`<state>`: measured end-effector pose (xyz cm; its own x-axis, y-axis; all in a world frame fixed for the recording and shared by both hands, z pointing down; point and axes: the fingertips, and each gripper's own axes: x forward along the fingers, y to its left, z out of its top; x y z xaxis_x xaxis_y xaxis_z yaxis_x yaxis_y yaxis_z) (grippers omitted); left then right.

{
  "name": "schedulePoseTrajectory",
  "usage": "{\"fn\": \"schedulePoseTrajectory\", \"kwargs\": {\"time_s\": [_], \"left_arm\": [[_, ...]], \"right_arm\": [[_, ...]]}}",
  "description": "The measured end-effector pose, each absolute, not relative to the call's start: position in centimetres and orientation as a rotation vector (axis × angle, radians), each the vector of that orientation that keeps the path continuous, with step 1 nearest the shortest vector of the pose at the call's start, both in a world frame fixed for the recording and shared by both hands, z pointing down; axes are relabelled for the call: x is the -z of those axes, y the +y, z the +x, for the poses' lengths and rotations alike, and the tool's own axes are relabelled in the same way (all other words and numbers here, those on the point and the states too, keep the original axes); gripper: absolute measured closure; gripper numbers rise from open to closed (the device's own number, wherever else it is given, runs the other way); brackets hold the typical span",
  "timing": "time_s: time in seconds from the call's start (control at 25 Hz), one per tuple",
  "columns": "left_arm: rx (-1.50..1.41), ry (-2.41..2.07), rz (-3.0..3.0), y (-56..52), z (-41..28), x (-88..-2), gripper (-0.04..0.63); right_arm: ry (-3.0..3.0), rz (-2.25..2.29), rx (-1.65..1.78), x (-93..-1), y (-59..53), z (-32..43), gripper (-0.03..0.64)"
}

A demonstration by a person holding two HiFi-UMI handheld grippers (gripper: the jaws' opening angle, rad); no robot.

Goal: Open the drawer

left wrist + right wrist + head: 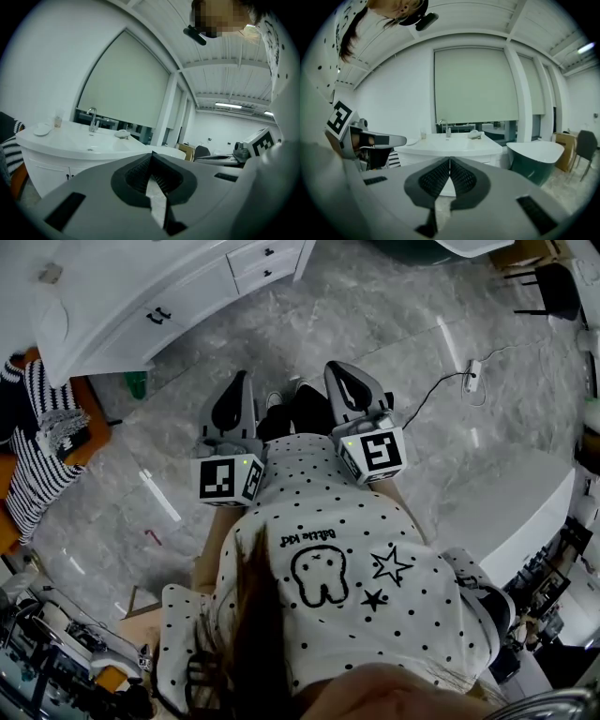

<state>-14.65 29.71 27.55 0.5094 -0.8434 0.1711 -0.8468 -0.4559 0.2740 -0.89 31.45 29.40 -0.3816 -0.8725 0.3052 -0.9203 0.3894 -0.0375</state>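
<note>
Across the marble floor point(375, 343) stands the white vanity cabinet point(112, 306), its top drawer point(255, 256) closed and well apart from the left gripper point(151, 154) and right gripper point(449, 160), both with jaws pressed together on nothing

The floor point(309, 343) in front of the vanity point(122, 296) looks like polished grey stone, veined and glossy. The vanity itself is smooth white with a soft sheen, its drawer point(253, 257) the same, and the tap point(93, 118) on top is bright metal. Beside the vanity lies striped cloth point(37, 456). The left gripper point(151, 155) and right gripper point(449, 159) have matt grey plastic shells and ribbed black pads point(436, 177).
</note>
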Motion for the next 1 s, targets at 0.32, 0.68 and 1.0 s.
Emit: {"fn": "schedulePoseTrajectory", "kwargs": {"time_s": [0.32,0.68,1.0], "left_arm": [[0.018,-1.502,2.368,26.1,-13.3,-27.6,0.591],[0.056,-1.576,2.342,21.4,-9.6,-27.1,0.591],[0.066,-1.634,2.333,19.5,-6.1,-26.3,0.591]], "right_arm": [[-2.446,1.514,-0.289,-29.2,26.4,1.1,0.601],[-2.483,1.412,-0.205,-28.9,21.0,4.2,0.601],[-2.517,1.363,-0.169,-28.3,18.4,7.5,0.601]]}}
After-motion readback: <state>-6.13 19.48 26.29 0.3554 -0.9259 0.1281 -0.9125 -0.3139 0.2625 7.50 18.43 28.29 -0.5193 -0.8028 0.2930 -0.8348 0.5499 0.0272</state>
